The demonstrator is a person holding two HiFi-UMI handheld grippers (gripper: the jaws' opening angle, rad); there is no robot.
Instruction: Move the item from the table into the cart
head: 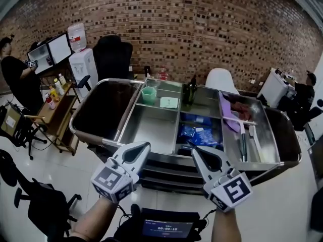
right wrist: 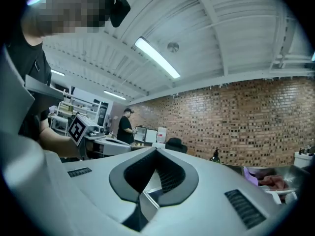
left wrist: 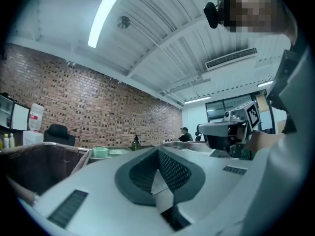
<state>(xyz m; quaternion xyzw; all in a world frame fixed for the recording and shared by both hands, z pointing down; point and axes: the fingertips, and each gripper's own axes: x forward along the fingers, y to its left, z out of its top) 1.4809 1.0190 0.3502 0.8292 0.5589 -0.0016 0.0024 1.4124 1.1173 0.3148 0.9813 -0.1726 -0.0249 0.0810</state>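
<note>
Head view, looking steeply down on steel cart [head: 146, 130] before brick wall [head: 202, 29]. Left gripper [head: 145, 146] and right gripper [head: 195, 149] side by side at the near rim, level, tips toward the cart. Jaws of each pressed together on nothing, as seen in both gripper views. Cart contents: green cup [head: 149, 95] and pale card [head: 169, 102] in rear compartments, dark bottle [head: 190, 91] just beside, blue packets [head: 199, 134] in the centre bay, purple strip [head: 228, 114], reddish lump [head: 243, 110] and tongs [head: 244, 144] in the right tray. Task's item not identifiable among these, all clear of both grippers. Dark-lined bay [head: 103, 110] at left
</note>
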